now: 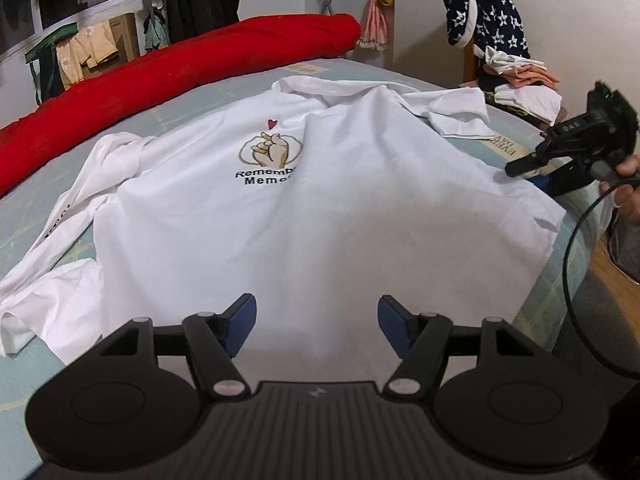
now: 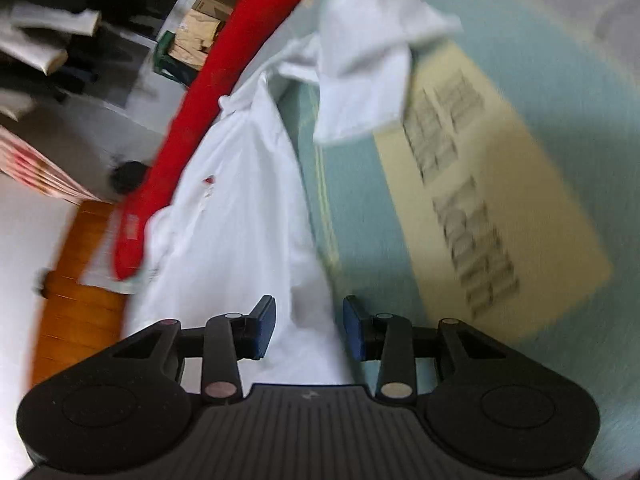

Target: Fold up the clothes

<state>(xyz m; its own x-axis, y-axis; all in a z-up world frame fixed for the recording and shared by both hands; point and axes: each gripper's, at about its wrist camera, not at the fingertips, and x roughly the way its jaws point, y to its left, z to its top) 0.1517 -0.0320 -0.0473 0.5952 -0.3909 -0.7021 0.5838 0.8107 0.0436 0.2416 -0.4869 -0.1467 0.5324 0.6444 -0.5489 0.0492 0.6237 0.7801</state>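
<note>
**White T-shirt spread on the bed**

The left gripper [image 1: 316, 322] is being held with jaws spread, empty, over the hem of the white T-shirt [image 1: 320, 184]. The right gripper [image 2: 309, 326], jaws also parted, is being held above its edge. The shirt is lying printed side up on the pale blue bedsheet [image 2: 520, 60], beside a red rolled quilt [image 1: 168, 72].

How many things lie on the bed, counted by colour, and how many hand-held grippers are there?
White: 1, the shirt
Red: 1, the quilt
Black hand-held grippers: 2, left and right, both open
Total: 4
</note>
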